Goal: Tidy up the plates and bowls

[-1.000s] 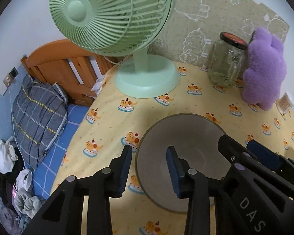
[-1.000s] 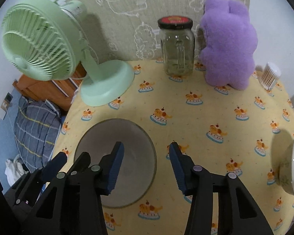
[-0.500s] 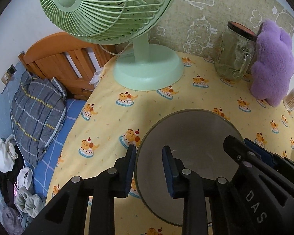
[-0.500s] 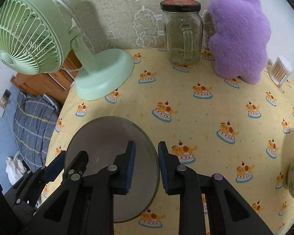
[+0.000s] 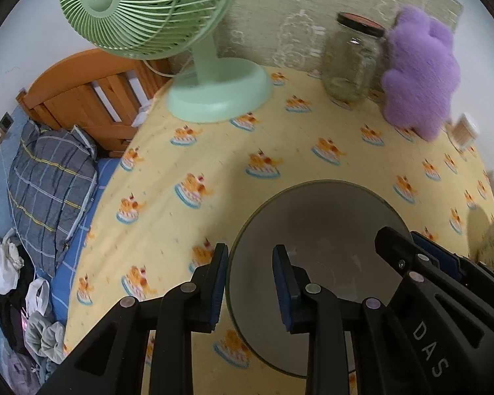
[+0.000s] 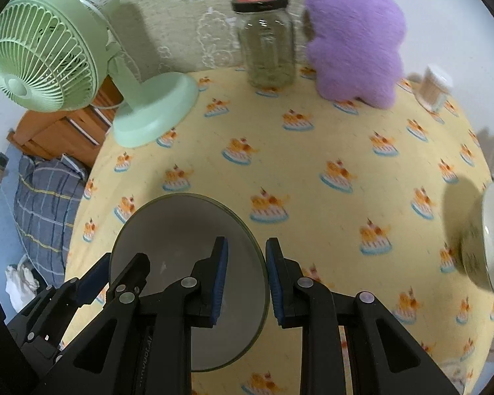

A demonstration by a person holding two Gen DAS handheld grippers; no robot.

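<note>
both hand-held grippers, left (image 5: pixel 249 284) and right (image 6: pixel 246 281), pinch opposite rims of the round grey glass plate (image 5: pixel 316 223) near the desk's (image 6: pixel 313 151) left edge, so uneven lifting could let that slick rim slip

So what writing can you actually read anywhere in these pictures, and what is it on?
"DAS": white letters on the right gripper body, seen from the left wrist view.
Jar lid: red label, too blurred to read.
Embossed letters on the right gripper's own frame: unreadable.
</note>
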